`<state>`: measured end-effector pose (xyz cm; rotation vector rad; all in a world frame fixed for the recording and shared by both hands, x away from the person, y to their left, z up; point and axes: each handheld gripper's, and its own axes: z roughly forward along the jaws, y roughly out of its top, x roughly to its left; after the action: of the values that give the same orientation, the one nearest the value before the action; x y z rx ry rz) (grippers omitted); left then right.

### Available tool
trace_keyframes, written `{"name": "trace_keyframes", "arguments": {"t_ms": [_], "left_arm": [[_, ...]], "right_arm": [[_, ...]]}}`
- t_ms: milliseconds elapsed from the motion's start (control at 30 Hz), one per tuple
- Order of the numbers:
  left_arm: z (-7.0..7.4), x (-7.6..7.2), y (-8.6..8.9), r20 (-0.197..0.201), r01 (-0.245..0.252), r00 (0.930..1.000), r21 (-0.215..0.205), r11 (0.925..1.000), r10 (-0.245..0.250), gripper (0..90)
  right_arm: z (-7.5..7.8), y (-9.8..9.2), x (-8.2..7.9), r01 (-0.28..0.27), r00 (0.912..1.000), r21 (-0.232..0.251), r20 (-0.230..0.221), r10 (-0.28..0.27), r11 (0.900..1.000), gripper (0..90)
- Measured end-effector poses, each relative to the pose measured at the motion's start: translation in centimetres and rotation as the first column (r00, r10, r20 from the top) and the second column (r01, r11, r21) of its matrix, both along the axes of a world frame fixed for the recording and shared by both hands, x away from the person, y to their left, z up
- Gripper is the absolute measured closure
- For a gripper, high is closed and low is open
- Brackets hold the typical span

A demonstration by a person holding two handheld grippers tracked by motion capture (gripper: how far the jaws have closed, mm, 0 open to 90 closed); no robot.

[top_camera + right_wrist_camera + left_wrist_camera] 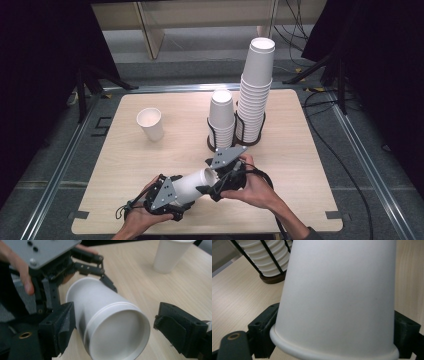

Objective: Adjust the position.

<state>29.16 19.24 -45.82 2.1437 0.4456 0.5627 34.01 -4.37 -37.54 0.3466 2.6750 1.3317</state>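
L gripper [167, 196] is clamped on the closed end of a nested pair of white paper cups [192, 186], lying sideways low over the table [125, 165], at 6 o'clock from the two cup stacks in wire holders [235, 125]. In the right gripper view two rims sit one just behind the other, so there are at least two cups. R gripper [214, 186] is at the mouth end, jaws spread either side of the rim; the left jaw looks v. close to or touching the wall, the right jaw stands apart, so no grip yet.

Risks, as I judge them:
- R closes on both rims, so the pair comes away together and doesn't separate.
- Thin paper: a hard squeeze ovals or creases the rim.
- L's hold is on a tapered wall, and a pull along the axis could slip the cup out.
- A lone cup [150, 123] stands at 10 o'clock, the stacks at 12; a jerky pull-apart could swing a hand into them.
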Motion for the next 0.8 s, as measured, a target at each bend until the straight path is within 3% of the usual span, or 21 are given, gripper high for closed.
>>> {"name": "trace_keyframes", "arguments": {"t_ms": [67, 100, 167, 333, 400, 467, 500, 600, 667, 700, 800], "left_arm": [[0.0, -0.1, -0.1, 0.003, 0.01, 0.9999, 0.028, 0.9996, -0.01, 14.2], [0.1, -0.1, -0.1, 0.004, 0.017, 0.9998, 0.064, 0.9978, -0.018, 14.3], [0.1, -0.2, -0.2, 0.006, 0.027, 0.9996, 0.078, 0.9966, -0.027, 14.4], [0.2, -0.4, -0.2, 0.013, 0.065, 0.9976, 0.154, 0.9859, -0.068, 14.6], [0.4, -0.4, -0.2, 0.015, 0.082, 0.9961, 0.197, 0.9769, -0.087, 14.6], [0.1, -0.6, -0.4, 0.005, 0.087, 0.996, 0.168, 0.9819, -0.09, 14.6], [0.2, -0.6, -0.4, 0.011, 0.088, 0.9957, 0.195, 0.9769, -0.092, 14.7], [0.2, -0.8, -0.6, 0.012, 0.111, 0.9931, 0.211, 0.971, -0.117, 14.7], [0.3, -0.7, -0.6, 0.03, 0.119, 0.991, 0.248, 0.9613, -0.131, 14.7], [0.2, -0.8, -0.7, 0.023, 0.119, 0.9915, 0.229, 0.9661, -0.128, 14.7], [0.2, -0.8, -0.8, 0.031, 0.129, 0.9895, 0.256, 0.958, -0.141, 14.7]], "right_arm": [[-0.2, 0.4, -0.3, -0.031, 0.9995, -0.038, 0.004, 0.031, 0.999, 16.8], [-0.3, 0.5, -0.4, -0.035, 0.9994, -0.052, 0.002, 0.036, 0.998, 17.0], [-0.5, 0.9, -0.6, -0.062, 0.9974, -0.095, 0.03, 0.065, 0.994, 17.3], [-1.2, 1.6, -1.0, -0.094, 0.9949, -0.177, 0.019, 0.099, 0.98, 17.3], [-1.6, 1.9, -1.1, -0.105, 0.9937, -0.204, 0.015, 0.111, 0.973, 17.5], [-1.9, 2.1, -1.2, -0.122, 0.992, -0.227, 0.005, 0.126, 0.966, 17.3], [-2.1, 2.2, -1.2, -0.134, 0.9902, -0.244, 0.006, 0.14, 0.96, 17.1], [-2.5, 2.5, -1.3, -0.157, 0.9869, -0.278, -0.009, 0.161, 0.948, 17.6], [-2.7, 2.7, -1.4, -0.169, 0.985, -0.289, -0.016, 0.172, 0.942, 17.7], [-2.8, 2.9, -1.4, -0.174, 0.9841, -0.304, -0.017, 0.177, 0.937, 17.7], [-3.0, 3.2, -1.4, -0.198, 0.9791, -0.334, -0.024, 0.202, 0.922, 17.7]]}}
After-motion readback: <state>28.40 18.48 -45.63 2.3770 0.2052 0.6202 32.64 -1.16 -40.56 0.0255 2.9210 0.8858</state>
